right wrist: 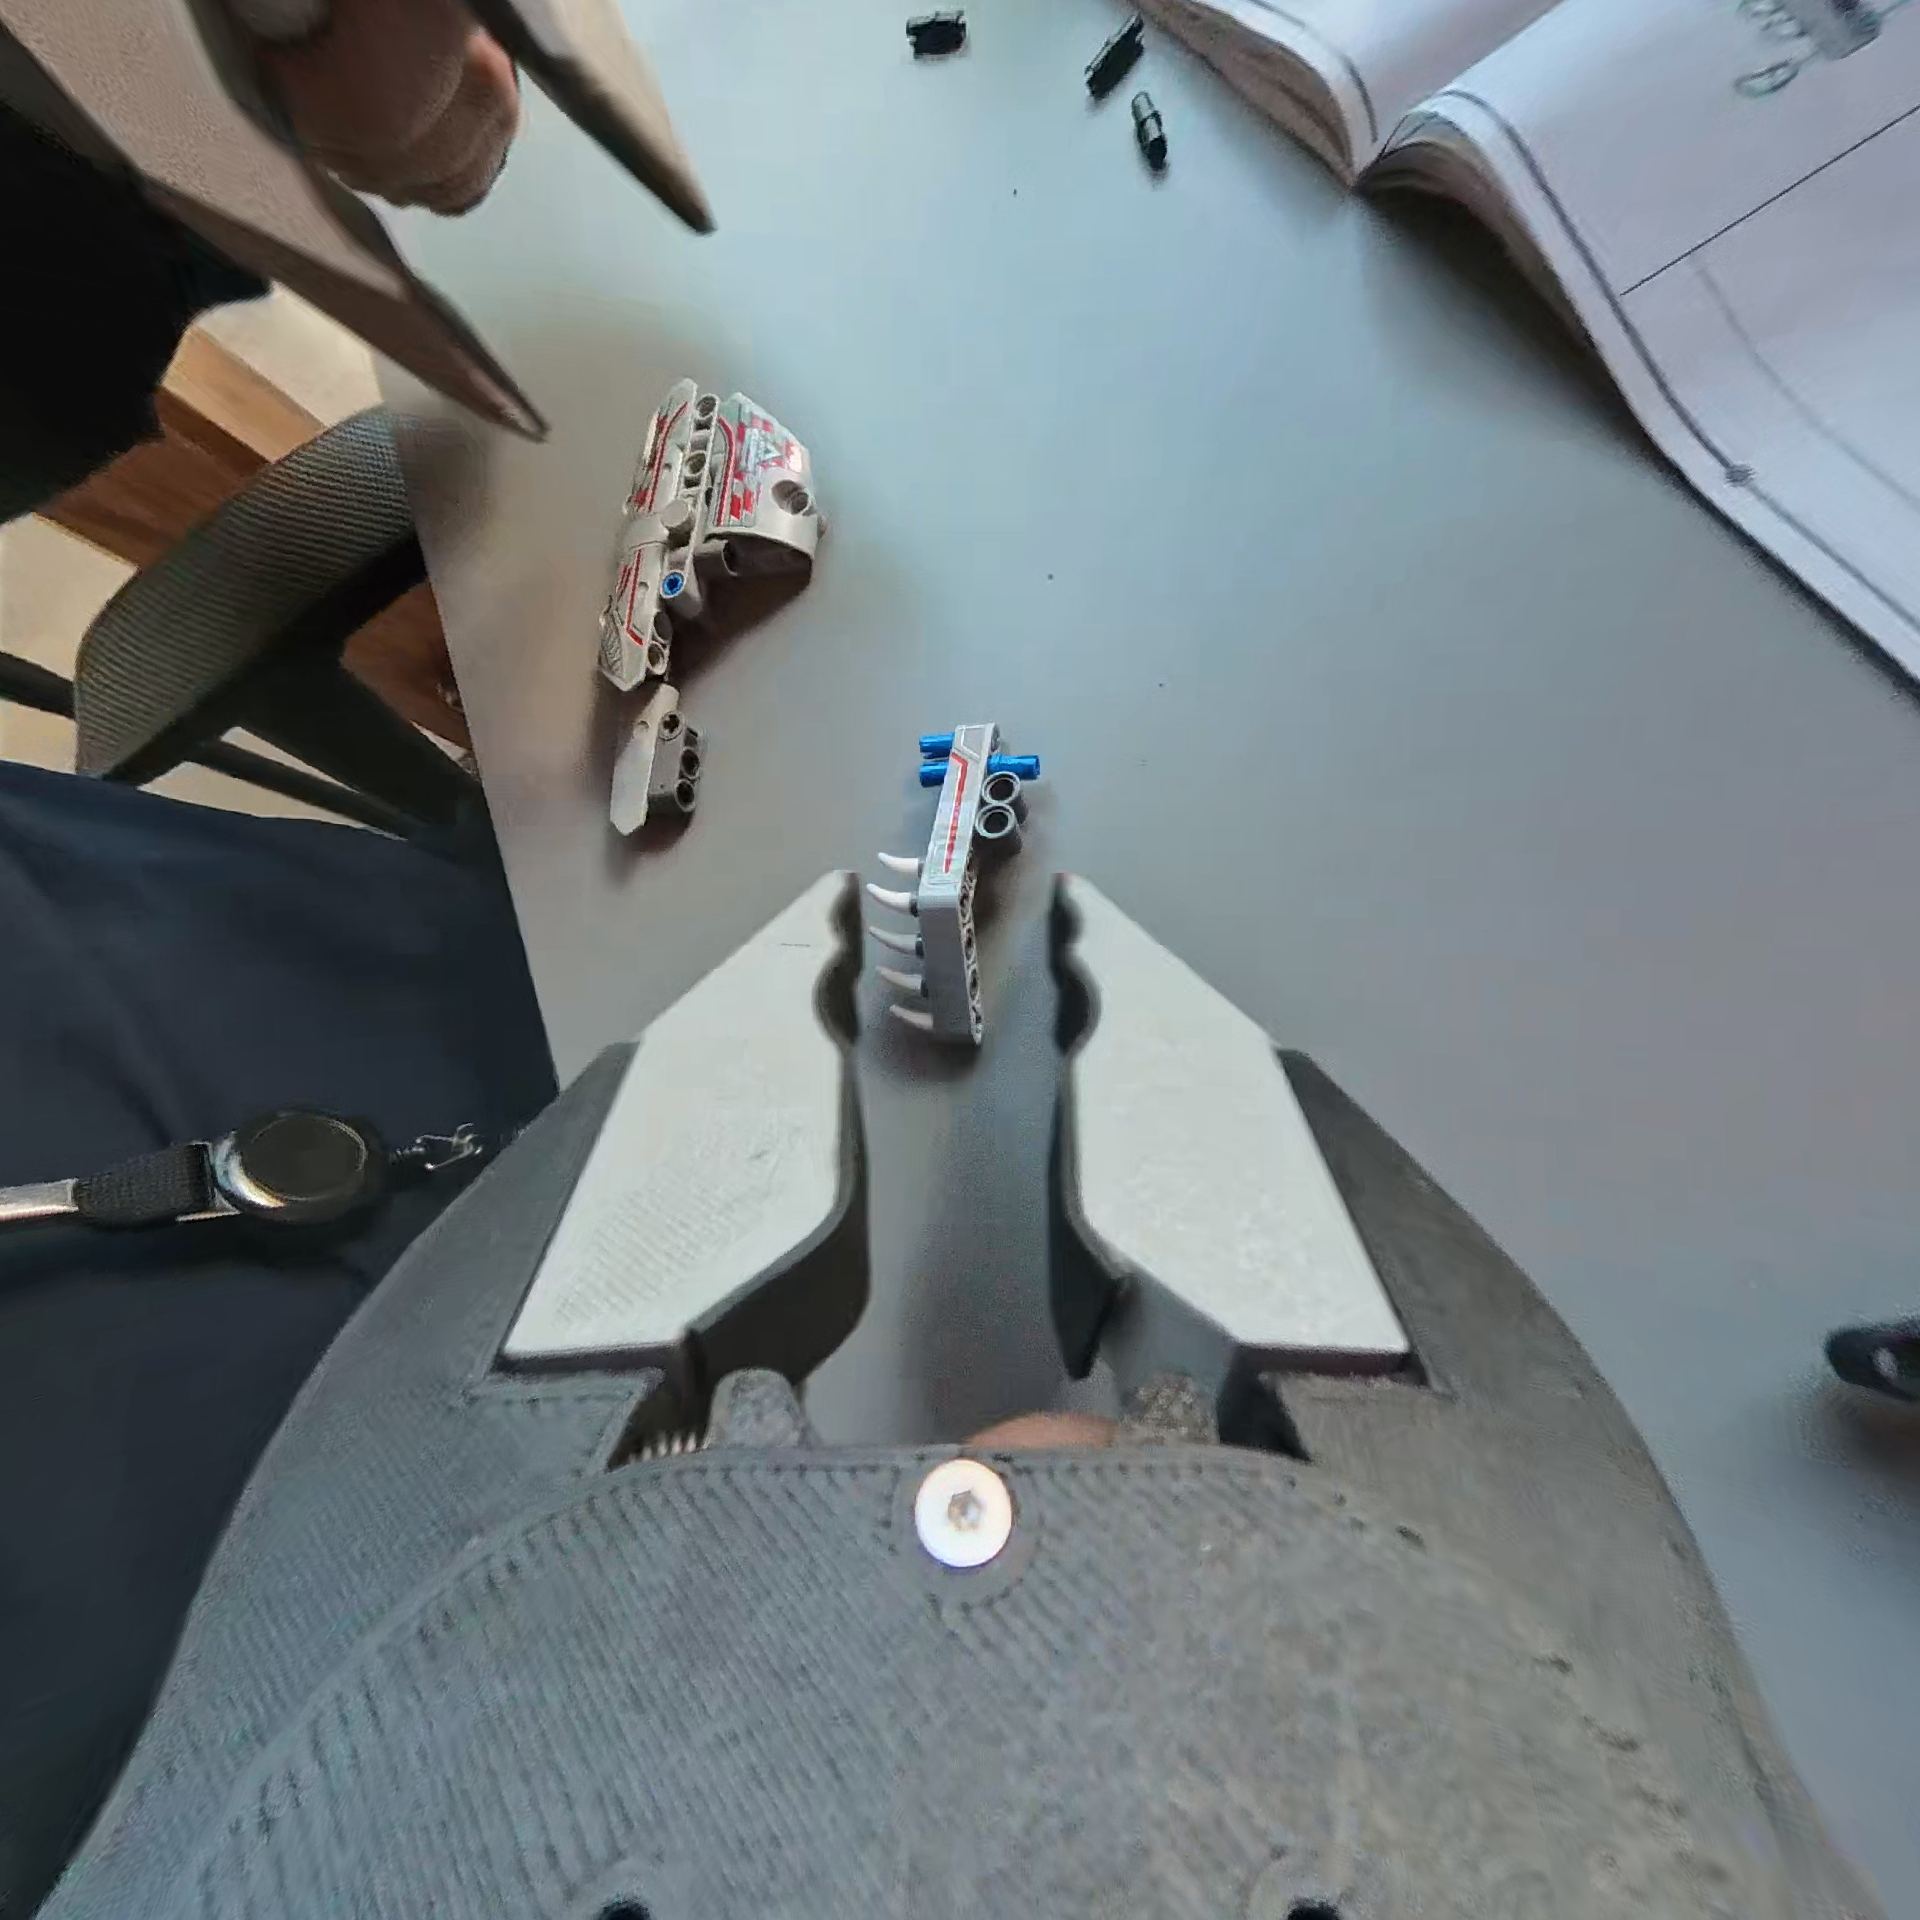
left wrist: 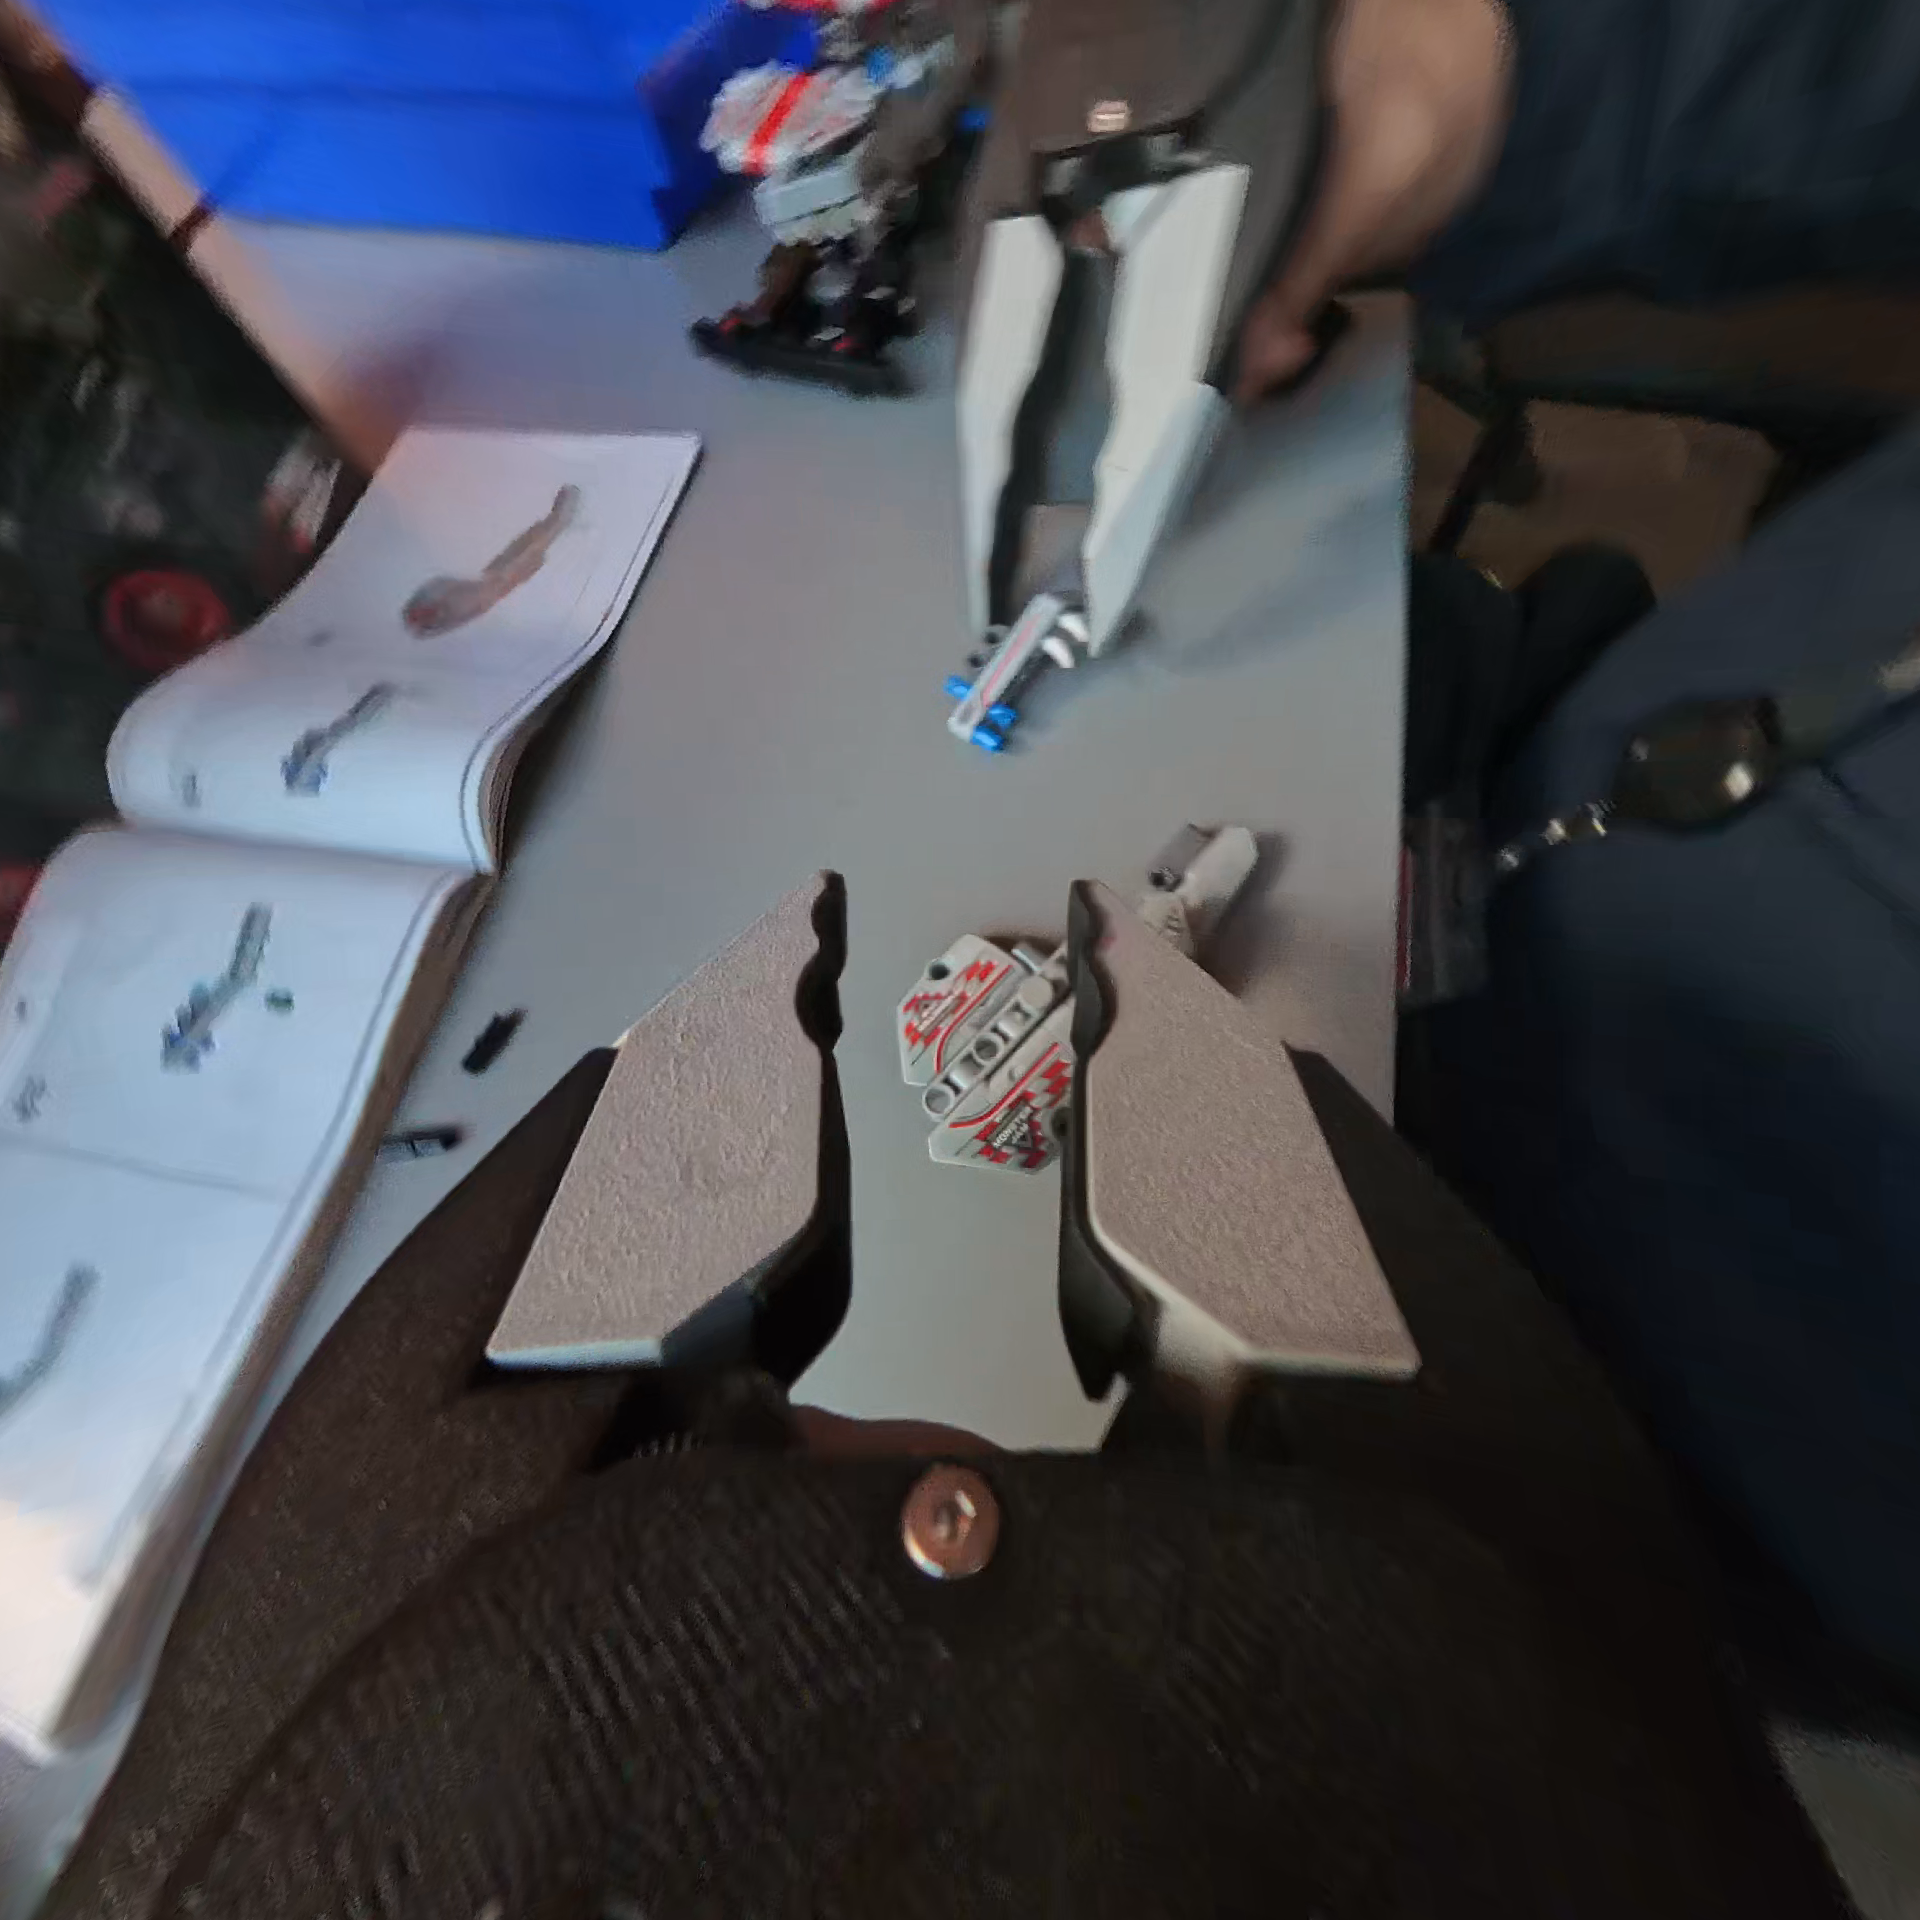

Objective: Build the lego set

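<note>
A grey beam with white teeth and blue pins (right wrist: 961, 883) lies on the grey table (right wrist: 1299, 623). My right gripper (right wrist: 954, 894) is open, and its fingertips stand either side of the beam without touching it. A grey panel assembly with red markings (left wrist: 987, 1060) lies between the fingers of my open left gripper (left wrist: 956, 904), which hovers above it. In the right wrist view this assembly (right wrist: 717, 509) lies just beyond the left gripper (right wrist: 623, 327). The left wrist view shows the right gripper (left wrist: 1044, 634) at the toothed beam (left wrist: 997, 675).
An open instruction book (left wrist: 343, 727) lies left of the work area. Loose black pins (right wrist: 1114, 52) lie beside it. A small grey piece (right wrist: 655, 769) sits near the table edge. A built model (left wrist: 821, 208) and blue bins (left wrist: 395, 114) stand at the back. Some 12 cm of space lies between my two pairs of fingers. Both grippers' tips are roughly 6 cm from the small grey piece (right wrist: 655, 769). Look for it in the left wrist view (left wrist: 1199, 848) too.
</note>
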A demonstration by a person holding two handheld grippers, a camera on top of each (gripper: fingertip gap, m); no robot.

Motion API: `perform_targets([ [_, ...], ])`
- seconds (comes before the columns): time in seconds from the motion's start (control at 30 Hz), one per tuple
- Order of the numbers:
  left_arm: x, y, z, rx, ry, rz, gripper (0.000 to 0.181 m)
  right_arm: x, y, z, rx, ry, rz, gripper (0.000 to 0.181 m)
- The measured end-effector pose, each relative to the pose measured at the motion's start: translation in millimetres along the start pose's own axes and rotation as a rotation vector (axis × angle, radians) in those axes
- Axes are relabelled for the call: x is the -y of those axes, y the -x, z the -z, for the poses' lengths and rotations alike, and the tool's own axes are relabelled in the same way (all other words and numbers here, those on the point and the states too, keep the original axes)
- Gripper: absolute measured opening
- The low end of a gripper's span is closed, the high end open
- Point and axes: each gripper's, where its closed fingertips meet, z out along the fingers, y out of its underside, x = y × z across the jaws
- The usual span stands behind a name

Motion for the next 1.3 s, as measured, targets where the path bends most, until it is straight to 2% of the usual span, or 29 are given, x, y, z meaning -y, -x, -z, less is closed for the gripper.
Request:
perform_targets([
  [0.03,-3,5,-4,0.024,0.022,0.078,0.037,0,3,-2,0.017,-0.009,0.002,0.019],
  [0.13,-5,1,-14,-0.037,0.03,0.247,0.031,2,14,-4,0.046,-0.038,0.053,0.016],
  [0.2,1,-5,-18,-0.096,0.013,0.304,0.031,10,29,0,0.048,-0.107,0.186,0.017],
  [0.37,16,-31,-21,-0.201,-0.018,0.147,0.032,17,63,9,0.048,-0.226,0.455,0.016],
  [0.43,22,-44,-24,-0.222,-0.045,0.033,0.033,18,69,11,0.079,-0.25,0.459,0.016],
  [0.57,21,-54,-35,-0.172,-0.03,-0.114,0.035,26,83,22,0.176,-0.357,0.432,0.016],
  [0.67,31,-61,-33,-0.159,-0.094,-0.174,0.026,26,83,25,0.197,-0.36,0.415,0.016],
  [0.8,39,-58,-30,-0.151,-0.127,-0.151,0.026,24,89,26,0.233,-0.363,0.42,0.016],
  [0.87,42,-62,-28,-0.17,-0.154,-0.169,0.015,23,90,25,0.241,-0.355,0.417,0.016],
  [1.03,44,-69,-27,-0.192,-0.159,-0.195,0.014,18,95,25,0.288,-0.327,0.4,0.015],
  [1.3,41,-71,-33,-0.117,-0.162,-0.203,0.015,15,88,21,0.212,-0.284,0.42,0.025],
])
